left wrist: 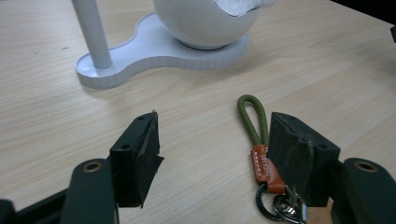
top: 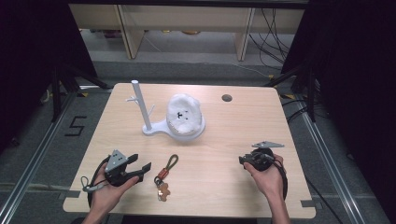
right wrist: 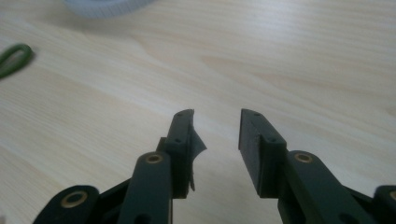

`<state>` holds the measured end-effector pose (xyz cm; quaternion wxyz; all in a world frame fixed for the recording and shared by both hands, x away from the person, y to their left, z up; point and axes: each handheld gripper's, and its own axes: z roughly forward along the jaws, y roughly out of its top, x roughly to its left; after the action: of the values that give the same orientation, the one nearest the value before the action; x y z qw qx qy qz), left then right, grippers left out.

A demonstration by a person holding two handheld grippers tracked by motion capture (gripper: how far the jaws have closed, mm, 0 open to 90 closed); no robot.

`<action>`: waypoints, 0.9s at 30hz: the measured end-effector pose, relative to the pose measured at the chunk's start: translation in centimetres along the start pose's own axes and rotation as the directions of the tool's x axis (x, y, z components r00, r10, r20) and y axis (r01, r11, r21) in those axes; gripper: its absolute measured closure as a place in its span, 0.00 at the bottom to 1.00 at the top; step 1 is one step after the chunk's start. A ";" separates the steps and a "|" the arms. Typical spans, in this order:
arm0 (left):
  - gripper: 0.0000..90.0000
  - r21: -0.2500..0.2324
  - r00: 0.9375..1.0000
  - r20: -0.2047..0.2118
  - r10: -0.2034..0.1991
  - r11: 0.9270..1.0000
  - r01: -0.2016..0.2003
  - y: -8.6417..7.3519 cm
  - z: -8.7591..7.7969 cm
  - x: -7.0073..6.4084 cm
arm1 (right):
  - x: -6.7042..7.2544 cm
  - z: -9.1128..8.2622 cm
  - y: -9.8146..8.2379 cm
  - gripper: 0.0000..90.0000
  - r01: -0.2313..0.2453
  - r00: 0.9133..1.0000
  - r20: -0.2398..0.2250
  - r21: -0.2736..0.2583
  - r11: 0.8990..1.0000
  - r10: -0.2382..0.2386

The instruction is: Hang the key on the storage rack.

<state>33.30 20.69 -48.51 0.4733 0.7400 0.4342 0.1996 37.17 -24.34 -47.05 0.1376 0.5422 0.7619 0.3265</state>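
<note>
Just beside the left gripper (top: 140, 169), at its right-hand jaw, lies the keychain (top: 166, 176) on the table (top: 224, 140): a green cord loop (left wrist: 252, 119) pointing away from the person, an orange leather tab (left wrist: 265, 167) below it, then dark metal rings and a small tan charm nearest the table's front edge. In the left gripper view the jaws stand wide apart with only bare wood between them; the loop and tab run along the inner face of the right-hand jaw, and whether they touch it cannot be told. This gripper holds nothing. Ahead of it, farther up the table, stands a white stand (left wrist: 154, 51) with an upright post (left wrist: 93, 32) at its left and a round white bowl (left wrist: 205, 23) on its wider end. The right gripper (right wrist: 215, 135) is held low over the table, well apart from the keychain, jaws aimed toward it. Its jaws are partly open, a moderate gap between the pads, nothing in them. In its own view the green loop shows far off to the left, and the stand's edge at the top.
</note>
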 end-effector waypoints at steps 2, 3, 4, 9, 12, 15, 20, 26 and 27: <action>0.39 0.047 1.000 0.024 0.010 0.999 -0.011 0.7 0.2 -0.3 | -0.6 -0.1 -0.2 0.72 0.021 1.000 -0.007 0.027 0.999 -0.021; 0.40 0.066 0.999 0.028 0.018 0.998 -0.020 1.1 0.2 -0.4 | -0.7 -0.3 -0.3 0.71 0.014 1.000 -0.005 0.056 0.998 -0.014; 0.40 0.093 0.999 0.038 0.036 0.995 -0.039 1.5 0.3 -0.6 | -0.8 -0.4 -0.4 0.71 0.010 1.000 0.022 0.079 0.997 -0.012; 0.44 0.272 0.989 0.099 0.110 0.953 -0.133 3.8 0.9 -1.2 | -1.4 -1.4 -0.8 0.70 -0.017 0.998 0.054 0.132 0.991 0.010; 0.43 0.337 0.991 0.113 0.076 0.935 -0.110 4.3 1.7 -1.6 | -1.5 -1.6 -0.9 0.70 -0.025 0.998 0.064 0.135 0.991 0.016; 0.44 0.407 0.989 0.135 0.067 0.906 -0.117 4.7 2.7 -1.9 | -1.5 -2.1 -0.8 0.69 -0.029 0.999 0.047 0.135 0.990 0.022; 0.46 0.512 0.990 0.129 0.057 0.851 -0.115 5.1 4.9 -2.8 | -1.5 -2.0 -0.9 0.69 -0.035 0.998 0.049 0.130 0.991 0.029; 0.51 0.605 0.990 0.124 0.067 0.786 -0.129 5.0 6.8 -3.6 | -1.4 -1.8 -0.9 0.68 -0.039 0.998 0.052 0.123 0.992 0.033; 0.53 0.632 0.989 0.125 0.084 0.761 -0.144 5.1 7.0 -3.7 | -1.3 -1.8 -0.9 0.68 -0.038 0.999 0.032 0.119 0.992 0.034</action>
<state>38.56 13.04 -46.98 0.1992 0.8899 0.4088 0.0355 35.98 -26.31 -46.43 0.1102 0.5678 0.7681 0.2747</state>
